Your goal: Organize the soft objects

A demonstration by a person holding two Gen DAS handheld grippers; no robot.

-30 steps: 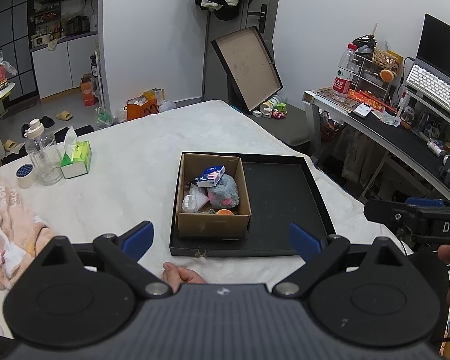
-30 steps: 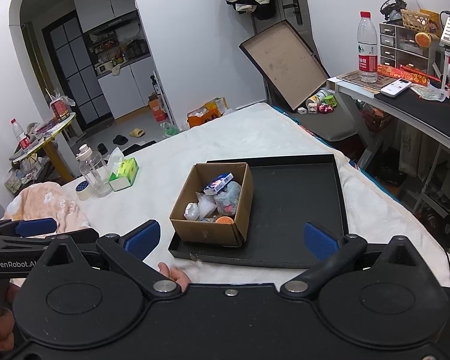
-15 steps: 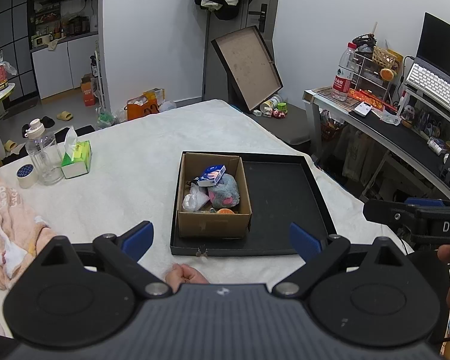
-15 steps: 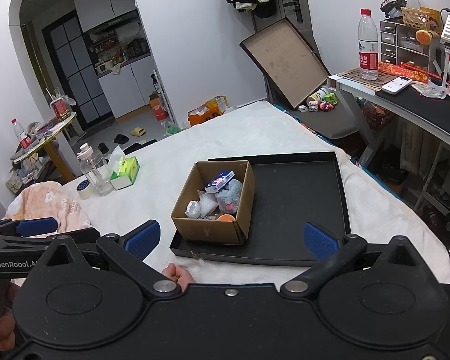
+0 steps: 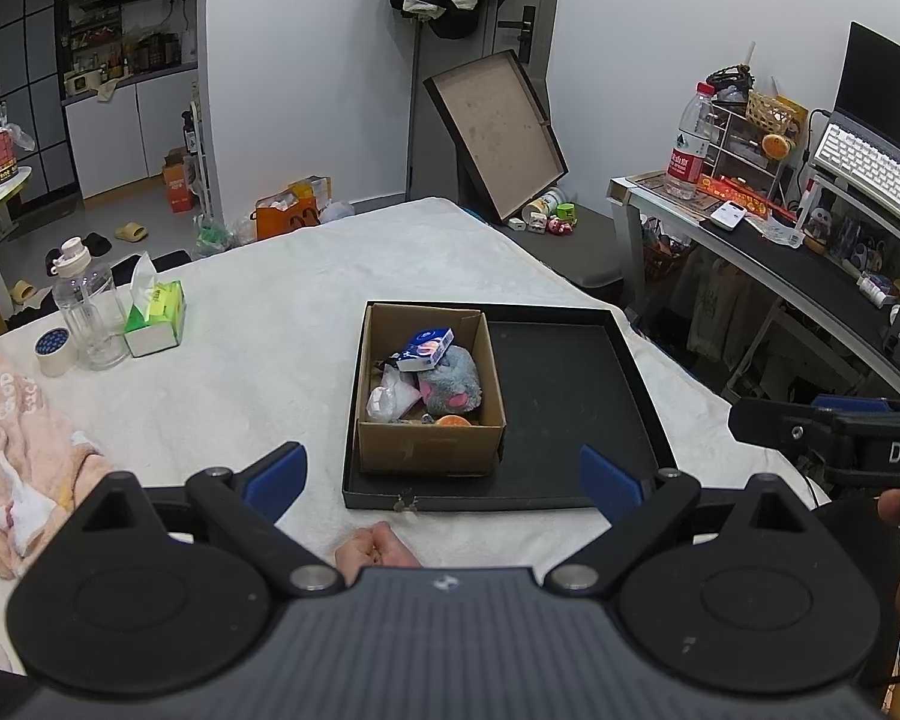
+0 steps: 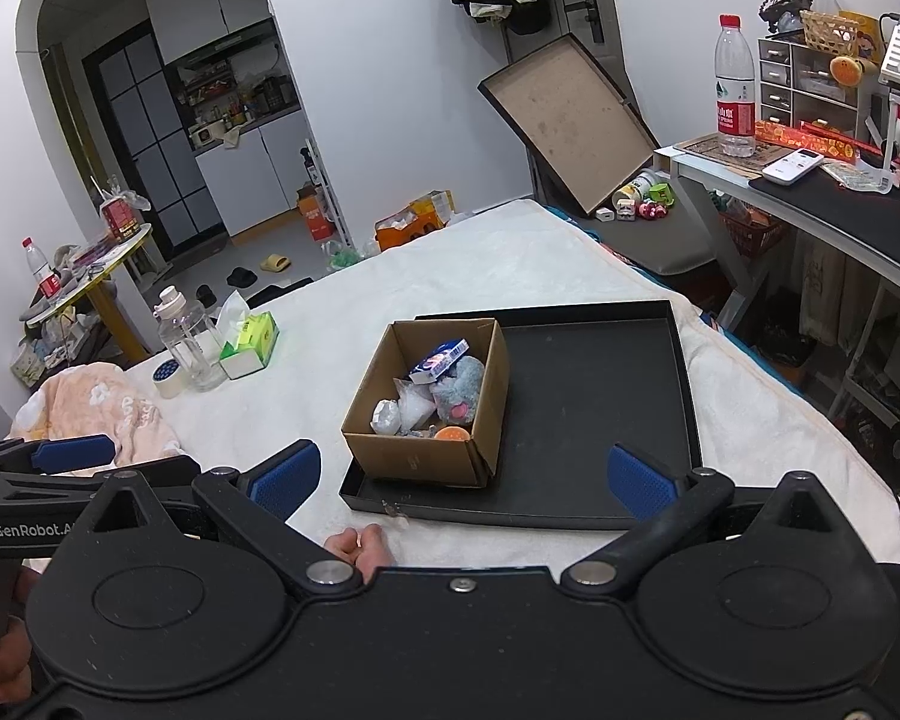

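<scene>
A brown cardboard box (image 5: 429, 444) (image 6: 420, 459) stands in the left part of a shallow black tray (image 5: 570, 396) (image 6: 606, 396) on the white bed. Inside the box lie a grey plush toy (image 5: 453, 384) (image 6: 462, 387), a blue-and-white packet (image 5: 424, 348) (image 6: 441, 358), clear plastic bags (image 5: 390, 399) (image 6: 411, 405) and an orange ball (image 5: 453, 421) (image 6: 452, 434). My left gripper (image 5: 441, 477) hovers open in front of the tray, holding nothing. My right gripper (image 6: 461, 477) is likewise open and empty, just short of the tray's front edge.
A clear bottle (image 5: 87, 318), a green tissue pack (image 5: 156, 318) and a tape roll (image 5: 51, 351) stand at the bed's left. A pink blanket (image 5: 12, 450) lies at the near left. A person's toes (image 5: 375, 549) show below the tray. A desk (image 5: 780, 252) stands right.
Both views have shifted very slightly nearer the tray. The box and its contents have not moved, and both grippers stay open.
</scene>
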